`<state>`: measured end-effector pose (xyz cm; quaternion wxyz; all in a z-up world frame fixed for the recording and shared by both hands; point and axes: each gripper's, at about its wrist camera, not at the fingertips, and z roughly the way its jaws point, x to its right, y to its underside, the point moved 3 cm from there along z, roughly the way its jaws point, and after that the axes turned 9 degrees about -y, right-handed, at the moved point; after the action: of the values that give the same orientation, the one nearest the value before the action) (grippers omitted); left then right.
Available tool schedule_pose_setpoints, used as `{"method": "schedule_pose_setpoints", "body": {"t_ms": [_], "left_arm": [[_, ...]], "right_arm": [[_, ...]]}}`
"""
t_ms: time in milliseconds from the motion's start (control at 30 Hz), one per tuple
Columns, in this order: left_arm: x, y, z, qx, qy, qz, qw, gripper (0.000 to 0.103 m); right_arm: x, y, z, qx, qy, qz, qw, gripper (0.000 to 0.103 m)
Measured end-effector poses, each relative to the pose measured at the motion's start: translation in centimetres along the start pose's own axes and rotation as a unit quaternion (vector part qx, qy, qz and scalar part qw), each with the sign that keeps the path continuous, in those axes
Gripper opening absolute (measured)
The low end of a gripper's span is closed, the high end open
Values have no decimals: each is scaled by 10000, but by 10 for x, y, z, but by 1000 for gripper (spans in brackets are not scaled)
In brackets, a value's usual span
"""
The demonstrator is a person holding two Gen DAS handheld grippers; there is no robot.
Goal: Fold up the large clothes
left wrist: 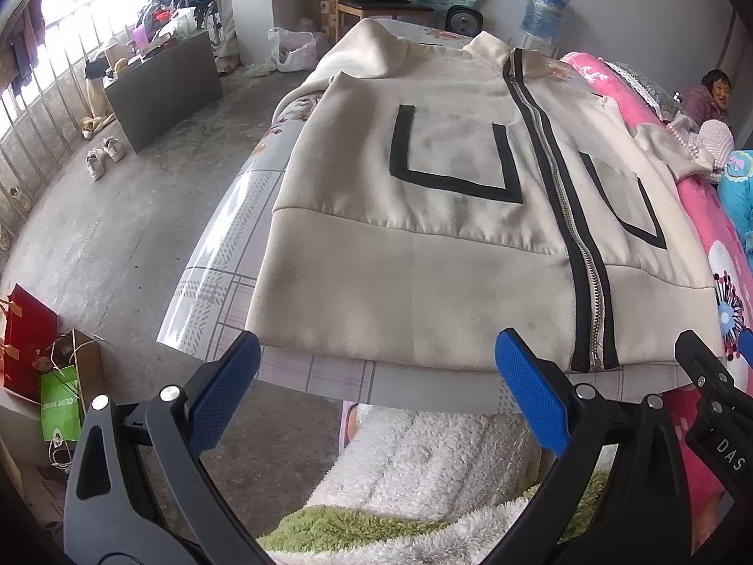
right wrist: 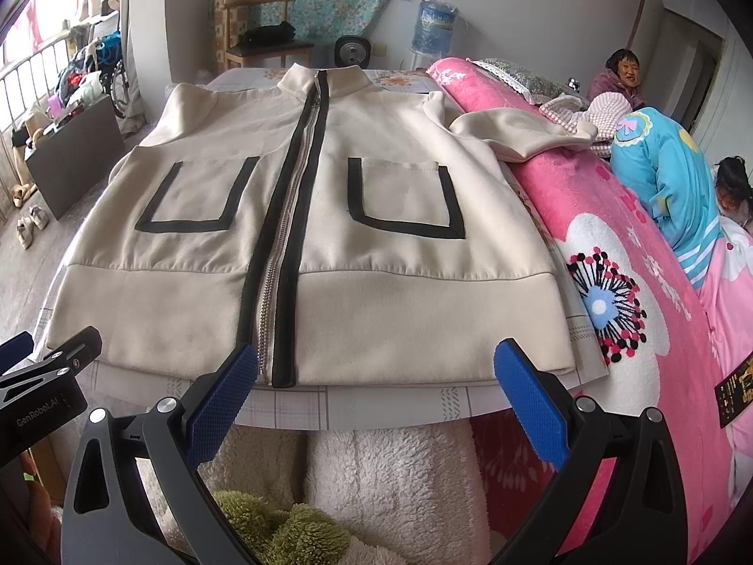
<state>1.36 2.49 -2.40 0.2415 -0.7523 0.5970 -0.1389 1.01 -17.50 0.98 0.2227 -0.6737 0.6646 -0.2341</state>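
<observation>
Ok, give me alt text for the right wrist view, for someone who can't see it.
A cream jacket with a black-edged zipper lies flat, zipped, front up on a table, one sleeve draped onto a pink blanket. The right tongs hover open at its hem.

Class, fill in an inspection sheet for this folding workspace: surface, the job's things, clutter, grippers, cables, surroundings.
Surface: glossy patterned table top, partly covered.
Job's things: cream zip-front jacket with black-trimmed pockets lying flat, front up, zipped; one sleeve draped onto the rolled pink floral blanket.
Clutter: nothing seen on the table besides the jacket.
Grippers: left gripper and right gripper both open, at the jacket's hem, holding nothing.
Cables: nothing seen.
Surroundings: wooden chair, blue water bottle, pair of pale shoes on the floor, seated person.
</observation>
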Motion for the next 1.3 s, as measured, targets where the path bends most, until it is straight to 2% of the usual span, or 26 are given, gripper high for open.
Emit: {"method": "schedule_pose_setpoints", "body": {"t_ms": [567,867,1300], "left_arm": [[2,-13,24,-174,-99,49,9998,97],[7,-41,46,-94,-159,159,9997,97],[31,-105,109,118,-228,764,9967,97]], "right_arm": [[-2,-14,20,-192,54,49,9998,98],[-2,-42,40,-240,-209,34,9995,98],[-14,-99,129,-529,-708,-352,9955,98]]}}
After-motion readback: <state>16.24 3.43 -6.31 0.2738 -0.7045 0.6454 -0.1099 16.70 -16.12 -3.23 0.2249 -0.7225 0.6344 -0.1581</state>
